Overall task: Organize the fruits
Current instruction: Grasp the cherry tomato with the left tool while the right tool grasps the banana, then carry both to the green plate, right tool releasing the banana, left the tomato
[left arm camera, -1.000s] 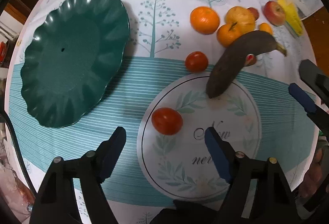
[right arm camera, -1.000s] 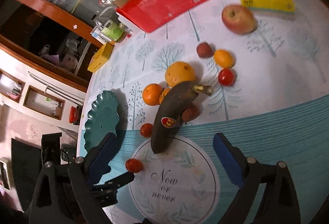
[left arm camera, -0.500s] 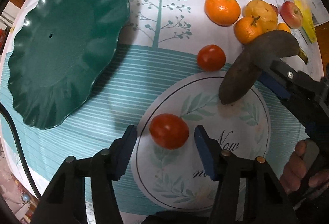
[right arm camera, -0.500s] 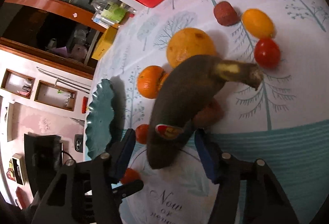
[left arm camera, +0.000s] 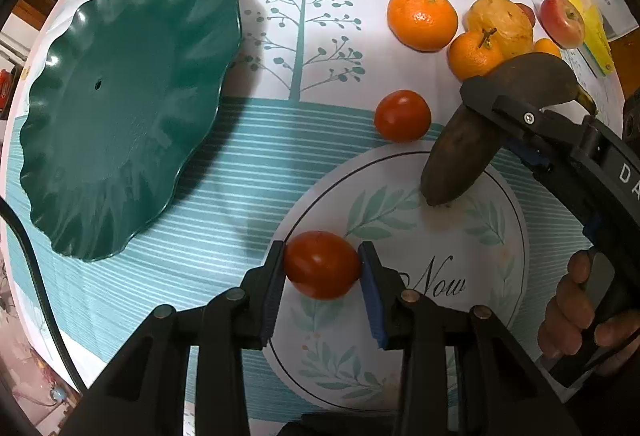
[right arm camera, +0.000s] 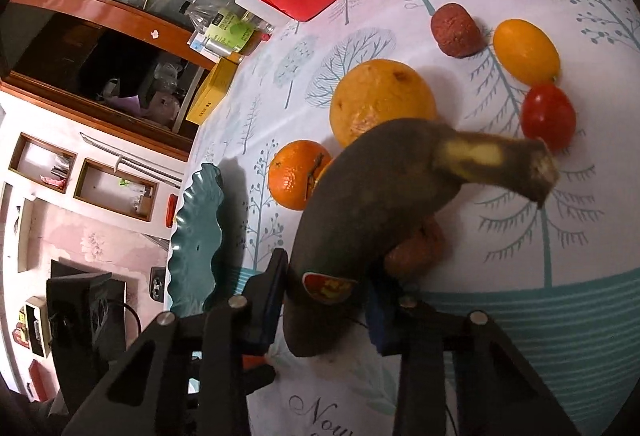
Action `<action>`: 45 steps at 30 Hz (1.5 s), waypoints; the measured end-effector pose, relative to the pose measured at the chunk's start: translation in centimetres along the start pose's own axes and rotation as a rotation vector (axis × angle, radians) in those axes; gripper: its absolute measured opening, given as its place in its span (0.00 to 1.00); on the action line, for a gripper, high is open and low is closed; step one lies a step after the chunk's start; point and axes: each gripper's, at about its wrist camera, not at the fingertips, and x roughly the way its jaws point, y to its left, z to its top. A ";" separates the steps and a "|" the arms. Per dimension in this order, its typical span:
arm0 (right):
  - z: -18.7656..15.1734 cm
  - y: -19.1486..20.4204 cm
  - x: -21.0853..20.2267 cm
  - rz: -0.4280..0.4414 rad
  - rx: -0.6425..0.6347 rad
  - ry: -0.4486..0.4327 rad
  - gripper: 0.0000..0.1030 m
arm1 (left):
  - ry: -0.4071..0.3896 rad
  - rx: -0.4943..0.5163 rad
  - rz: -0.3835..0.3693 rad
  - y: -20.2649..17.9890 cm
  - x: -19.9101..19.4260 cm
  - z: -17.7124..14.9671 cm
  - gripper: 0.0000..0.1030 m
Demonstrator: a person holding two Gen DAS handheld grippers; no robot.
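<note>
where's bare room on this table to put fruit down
The green plate holds nothing. Bare cloth lies between the plate and the tangerine, around the printed tree. It is crowded at the far right, where tangerines, the banana, an apple and a tomato cluster.

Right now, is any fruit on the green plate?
No. In the left wrist view the green plate holds nothing; the tomato sits between the left gripper fingers on the tablecloth.
</note>
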 end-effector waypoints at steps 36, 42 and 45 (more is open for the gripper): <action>-9.4 10.8 -0.7 0.036 -0.011 0.012 0.33 | -0.293 -0.058 -0.045 14.4 -9.8 -5.8 0.34; -9.7 13.9 1.9 0.038 0.019 -0.026 0.33 | -0.309 0.002 -0.039 18.7 -10.4 -4.8 0.34; -9.3 15.2 3.4 0.038 0.023 -0.038 0.33 | -0.315 0.023 -0.045 20.3 -10.5 -4.2 0.34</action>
